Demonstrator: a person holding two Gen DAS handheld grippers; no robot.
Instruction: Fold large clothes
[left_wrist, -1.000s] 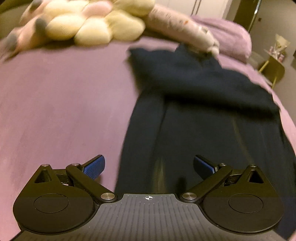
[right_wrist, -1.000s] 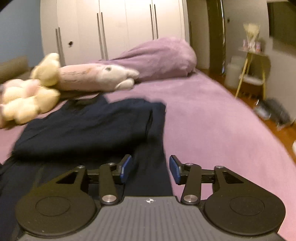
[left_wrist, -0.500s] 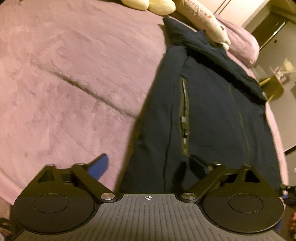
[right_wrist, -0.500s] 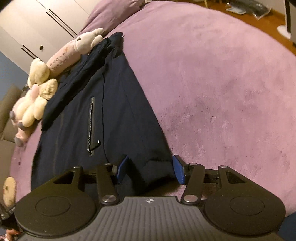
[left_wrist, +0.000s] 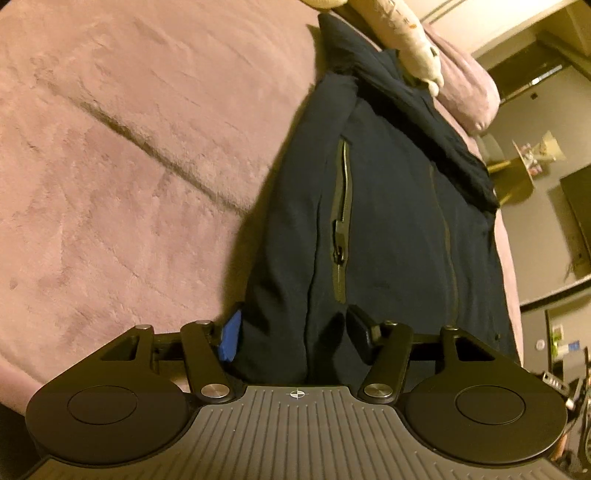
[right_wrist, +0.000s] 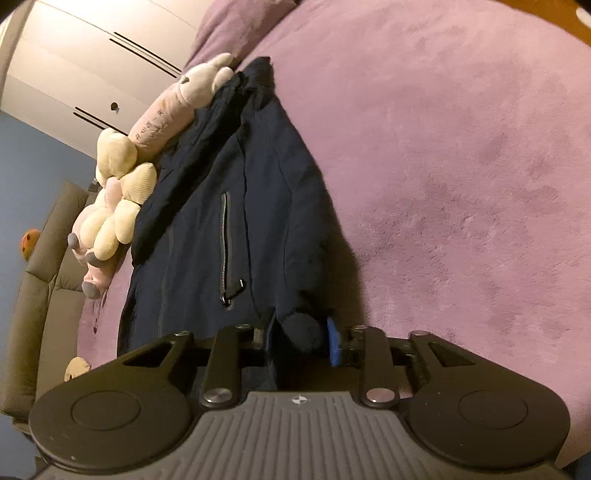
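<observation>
A dark navy jacket (left_wrist: 388, 221) with zipped pockets lies flat on the purple bed cover (left_wrist: 129, 166), its hem towards me. My left gripper (left_wrist: 293, 334) straddles the hem's left corner. Its jaws are closing, with fabric between them and a wide gap still showing. In the right wrist view the jacket (right_wrist: 207, 229) runs away to the upper left. My right gripper (right_wrist: 301, 341) is at the hem's right corner. Its jaws are also closing, and a bunched lump of fabric is pressed between the pads.
Plush toys (right_wrist: 114, 206) and a long pink plush (right_wrist: 173, 107) lie against the jacket's far end, beside a purple pillow (left_wrist: 469, 92). A grey sofa (right_wrist: 40, 277) stands left of the bed, a white wardrobe (right_wrist: 74, 74) behind, a yellow side table (left_wrist: 517, 181) to the right.
Both grippers came down and tipped towards the jacket's near hem. Their jaws have narrowed around its two corners, and the right one now pinches fabric.
</observation>
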